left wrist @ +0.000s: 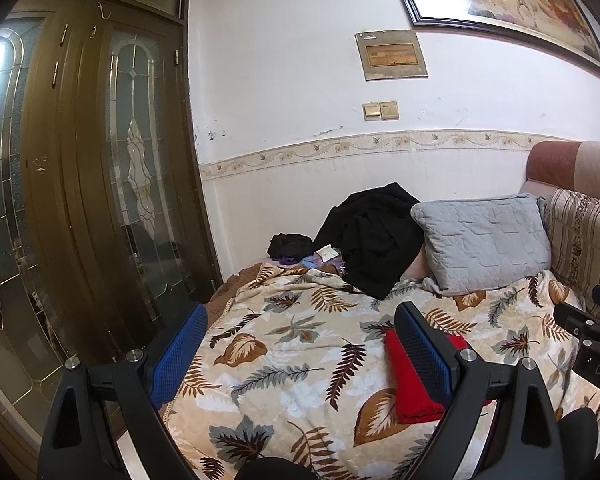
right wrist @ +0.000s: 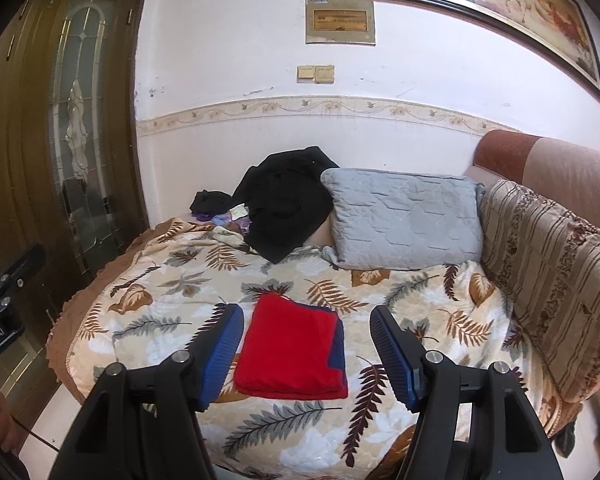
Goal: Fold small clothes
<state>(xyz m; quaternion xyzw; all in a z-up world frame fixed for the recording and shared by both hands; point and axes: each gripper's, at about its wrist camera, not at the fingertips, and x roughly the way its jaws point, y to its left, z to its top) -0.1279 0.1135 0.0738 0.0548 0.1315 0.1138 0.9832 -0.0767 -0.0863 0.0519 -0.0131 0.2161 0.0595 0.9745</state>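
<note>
Red garment (right wrist: 290, 350), folded into a neat rectangle with a dark blue layer showing along its right edge, lies flat on the leaf-print blanket (right wrist: 172, 300) near the bed's front edge. The right gripper (right wrist: 307, 354) hovers above it, fingers spread wide and empty; the left gripper (left wrist: 300, 356), likewise wide and empty, hangs to its left. This piece looks finished. A black heap of clothing (right wrist: 288, 200) beside the grey pillow (right wrist: 404, 224) appears unfolded, possibly next.

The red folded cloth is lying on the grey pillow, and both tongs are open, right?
Not quite. The right wrist view shows the red folded cloth lying on the leaf-patterned blanket, apart from the grey quilted pillow. Both tongs are open.
</note>
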